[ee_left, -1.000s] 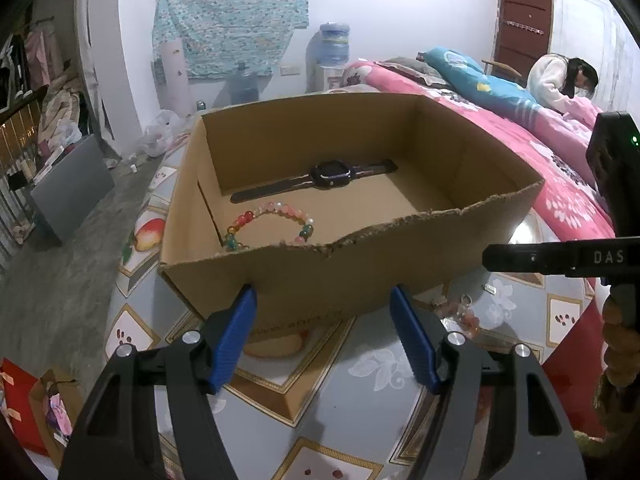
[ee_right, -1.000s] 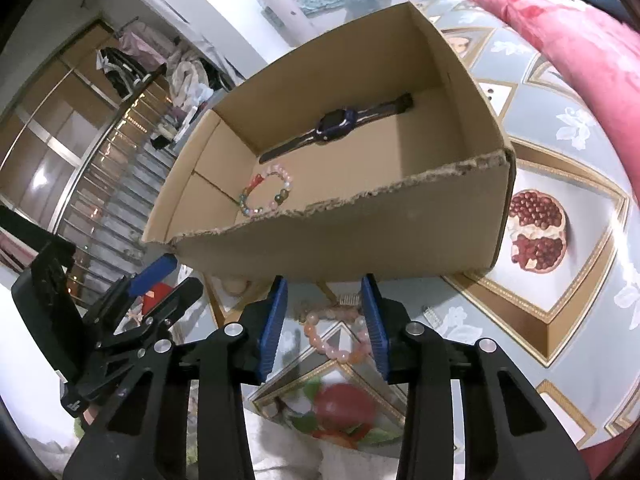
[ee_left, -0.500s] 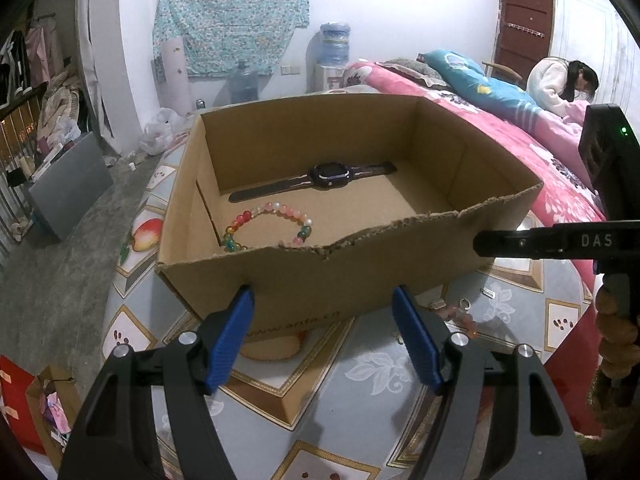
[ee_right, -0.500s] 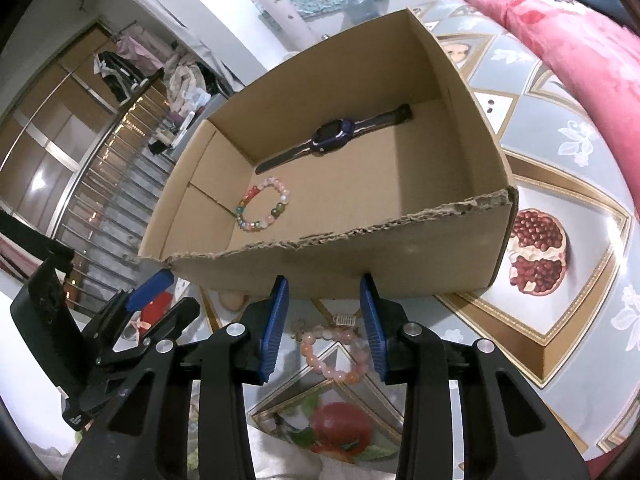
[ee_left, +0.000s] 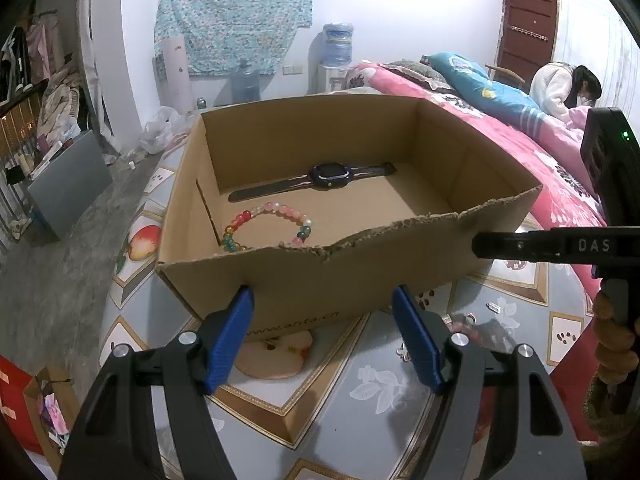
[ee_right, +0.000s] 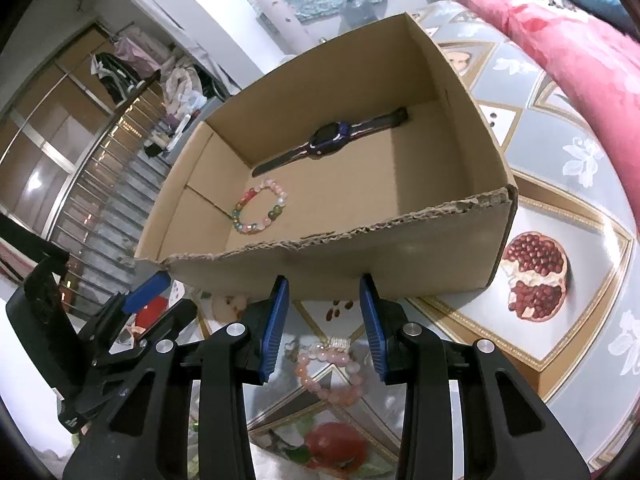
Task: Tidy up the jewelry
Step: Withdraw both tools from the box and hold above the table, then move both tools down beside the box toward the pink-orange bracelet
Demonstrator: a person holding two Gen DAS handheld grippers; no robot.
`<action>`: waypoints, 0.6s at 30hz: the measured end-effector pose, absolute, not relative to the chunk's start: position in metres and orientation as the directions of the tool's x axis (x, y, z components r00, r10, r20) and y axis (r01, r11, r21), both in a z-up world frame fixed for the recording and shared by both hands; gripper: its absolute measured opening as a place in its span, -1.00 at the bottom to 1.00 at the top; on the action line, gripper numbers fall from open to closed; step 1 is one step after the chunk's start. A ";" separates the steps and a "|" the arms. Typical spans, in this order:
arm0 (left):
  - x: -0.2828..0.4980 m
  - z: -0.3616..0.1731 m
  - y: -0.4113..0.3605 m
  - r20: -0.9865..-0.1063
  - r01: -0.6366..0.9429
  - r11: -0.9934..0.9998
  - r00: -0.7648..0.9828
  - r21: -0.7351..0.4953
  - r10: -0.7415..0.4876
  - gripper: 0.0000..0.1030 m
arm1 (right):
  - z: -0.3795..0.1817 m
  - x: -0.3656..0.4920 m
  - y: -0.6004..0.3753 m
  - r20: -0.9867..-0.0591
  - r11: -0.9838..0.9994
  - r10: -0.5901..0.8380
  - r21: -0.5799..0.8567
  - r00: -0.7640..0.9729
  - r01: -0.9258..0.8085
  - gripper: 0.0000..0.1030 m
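Since a second ago, the right claw's view has drawn back slightly, so more of the cardboard box [ee_right: 400, 264] floor shows and the pink bead bracelet [ee_right: 332, 372] on the table sits lower between its fingers; the left claw has barely shifted.

Using the cardboard box as the landmark: the pink bead bracelet lies on the table just in front of the box's torn near wall, outside it. Inside the box, a multicoloured bead bracelet [ee_left: 268, 229] rests on the floor near the left front corner, part of it hidden behind the ragged front edge. Behind it, along the back wall of the box, a dark wristwatch [ee_left: 320, 179] lies flat with its strap stretched out to both sides.

Just short of the box's near wall, the right claw [ee_right: 324, 320] hangs above the pink bead bracelet, its blue pads partly apart with the beads visible between them but not touched; it holds nothing. To the left of it, the left claw [ee_left: 324, 332] faces the box's front wall with its blue pads wide apart and empty.

Under the box is a table [ee_right: 560, 184] covered with a grey-blue cloth printed with fruit; a cut pomegranate picture lies to the right of the box. Beyond the box's right side runs a bed with a pink floral quilt [ee_left: 532, 148], where a person [ee_left: 560, 84] in white sits, bent forward.
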State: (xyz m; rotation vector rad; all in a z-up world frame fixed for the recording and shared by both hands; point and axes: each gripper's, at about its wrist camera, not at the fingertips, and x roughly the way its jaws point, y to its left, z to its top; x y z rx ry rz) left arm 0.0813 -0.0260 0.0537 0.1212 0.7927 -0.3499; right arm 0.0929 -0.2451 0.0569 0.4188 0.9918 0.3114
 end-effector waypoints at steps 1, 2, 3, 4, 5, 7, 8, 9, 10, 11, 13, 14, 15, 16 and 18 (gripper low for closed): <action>0.081 0.054 -0.026 -0.715 0.353 0.935 0.648 -0.023 -0.262 0.35 | 0.057 0.092 -0.245 -0.738 0.878 0.435 0.474 0.515 -0.063 -0.33; 0.081 0.054 -0.026 -0.716 0.353 0.935 0.648 -0.022 -0.261 0.35 | 0.057 0.090 -0.244 -0.739 0.880 0.432 0.470 0.517 -0.063 -0.33; 0.081 0.053 -0.026 -0.717 0.356 0.934 0.646 -0.021 -0.262 0.35 | 0.057 0.088 -0.243 -0.741 0.884 0.425 0.462 0.520 -0.064 -0.31; 0.082 0.053 -0.026 -0.720 0.358 0.933 0.642 -0.022 -0.264 0.35 | 0.058 0.086 -0.243 -0.744 0.891 0.414 0.448 0.524 -0.068 -0.23; 0.081 0.052 -0.026 -0.722 0.362 0.932 0.638 -0.024 -0.267 0.35 | 0.059 0.083 -0.243 -0.747 0.896 0.406 0.438 0.527 -0.070 -0.19; 0.080 0.051 -0.026 -0.726 0.372 0.928 0.630 -0.028 -0.275 0.36 | 0.059 0.078 -0.244 -0.751 0.903 0.396 0.424 0.529 -0.073 -0.07; 0.079 0.050 -0.025 -0.730 0.377 0.926 0.624 -0.030 -0.277 0.36 | 0.059 0.076 -0.245 -0.755 0.907 0.387 0.415 0.529 -0.072 0.01; 0.078 0.049 -0.023 -0.733 0.379 0.925 0.620 -0.031 -0.279 0.36 | 0.059 0.075 -0.246 -0.762 0.914 0.374 0.399 0.529 -0.072 0.04; 0.077 0.048 -0.022 -0.737 0.379 0.925 0.615 -0.035 -0.280 0.37 | 0.059 0.072 -0.246 -0.771 0.924 0.353 0.374 0.530 -0.072 0.09; 0.075 0.045 -0.020 -0.742 0.377 0.926 0.610 -0.037 -0.278 0.38 | 0.058 0.069 -0.248 -0.778 0.933 0.335 0.354 0.531 -0.070 0.16; 0.071 0.040 -0.016 -0.752 0.368 0.929 0.602 -0.038 -0.269 0.40 | 0.056 0.063 -0.252 -0.792 0.948 0.293 0.312 0.535 -0.057 0.24; 0.070 0.036 -0.014 -0.762 0.358 0.933 0.594 -0.039 -0.260 0.41 | 0.055 0.061 -0.254 -0.798 0.953 0.276 0.299 0.536 -0.046 0.29; 0.070 0.032 -0.011 -0.771 0.349 0.936 0.585 -0.041 -0.252 0.41 | 0.052 0.059 -0.259 -0.804 0.957 0.257 0.288 0.536 -0.027 0.31; 0.069 0.028 -0.009 -0.778 0.341 0.939 0.577 -0.045 -0.247 0.41 | 0.050 0.057 -0.263 -0.807 0.957 0.251 0.289 0.535 -0.012 0.34; 0.068 0.022 -0.005 -0.787 0.328 0.943 0.567 -0.055 -0.243 0.42 | 0.047 0.057 -0.269 -0.812 0.955 0.243 0.297 0.531 0.017 0.37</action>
